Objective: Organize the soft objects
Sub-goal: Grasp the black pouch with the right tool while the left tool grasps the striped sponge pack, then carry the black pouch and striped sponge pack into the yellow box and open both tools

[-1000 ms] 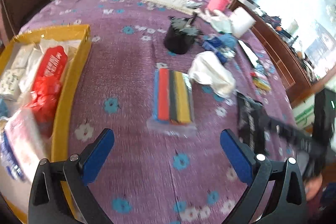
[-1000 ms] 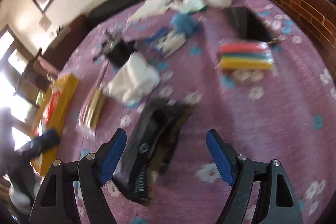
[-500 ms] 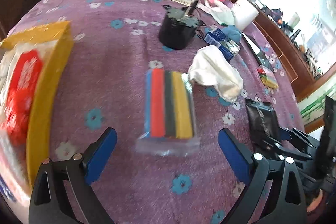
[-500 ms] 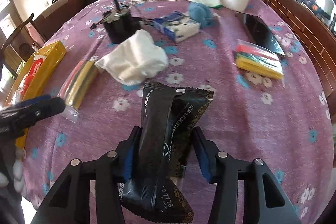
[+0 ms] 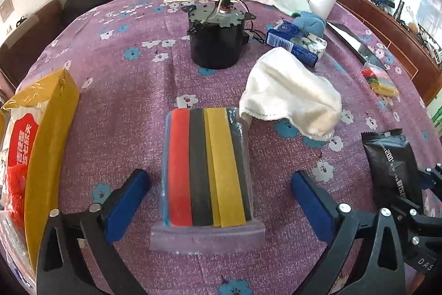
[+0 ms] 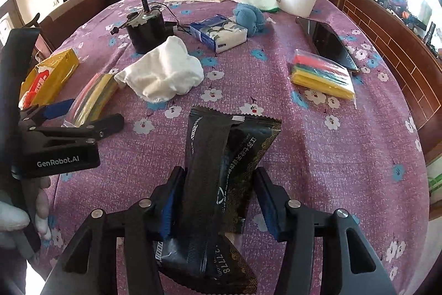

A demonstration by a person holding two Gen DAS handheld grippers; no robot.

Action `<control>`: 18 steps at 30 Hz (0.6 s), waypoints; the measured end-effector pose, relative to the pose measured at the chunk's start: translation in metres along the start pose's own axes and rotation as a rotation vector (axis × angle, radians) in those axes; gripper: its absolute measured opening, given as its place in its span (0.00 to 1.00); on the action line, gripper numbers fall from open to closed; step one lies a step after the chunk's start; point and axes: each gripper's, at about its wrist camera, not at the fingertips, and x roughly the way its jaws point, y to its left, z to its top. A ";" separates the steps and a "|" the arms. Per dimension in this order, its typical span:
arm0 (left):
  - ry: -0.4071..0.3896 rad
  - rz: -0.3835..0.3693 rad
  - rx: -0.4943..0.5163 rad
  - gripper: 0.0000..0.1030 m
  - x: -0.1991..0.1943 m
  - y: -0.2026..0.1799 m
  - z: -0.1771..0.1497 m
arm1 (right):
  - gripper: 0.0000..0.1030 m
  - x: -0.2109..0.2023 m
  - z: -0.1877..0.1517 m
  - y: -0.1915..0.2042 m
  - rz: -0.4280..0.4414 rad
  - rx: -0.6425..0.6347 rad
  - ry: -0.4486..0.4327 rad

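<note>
Black foil pouch (image 6: pixel 221 184) pinched in right gripper (image 6: pixel 218 201). Left gripper (image 5: pixel 221 201) straddles striped cloth pack (image 5: pixel 205 167), jaws closing, not touching. Next: finish closing, lift to yellow bag (image 5: pixel 52 129).

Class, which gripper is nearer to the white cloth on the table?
Left. The left gripper straddles the striped pack touching the white cloth, its jaws closing. The right gripper sits farther off, clamped on the black packet.

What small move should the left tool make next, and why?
Probably finish closing: the left tool straddles the striped pack, jaws closing but pads not yet touching. The right tool already grips the black packet.
</note>
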 end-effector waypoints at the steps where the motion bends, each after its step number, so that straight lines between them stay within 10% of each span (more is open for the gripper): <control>1: -0.017 0.013 -0.007 0.62 -0.005 0.003 -0.001 | 0.51 -0.002 -0.001 -0.001 0.007 0.010 0.004; 2: -0.026 -0.011 -0.013 0.41 -0.013 0.008 -0.002 | 0.50 -0.002 -0.001 -0.001 0.012 0.017 0.007; 13: -0.213 -0.199 -0.184 0.41 -0.123 0.085 -0.039 | 0.46 -0.024 0.005 0.008 0.174 0.076 -0.013; 18: -0.262 -0.141 -0.338 0.42 -0.160 0.156 -0.064 | 0.46 -0.031 0.017 0.049 0.247 0.007 -0.032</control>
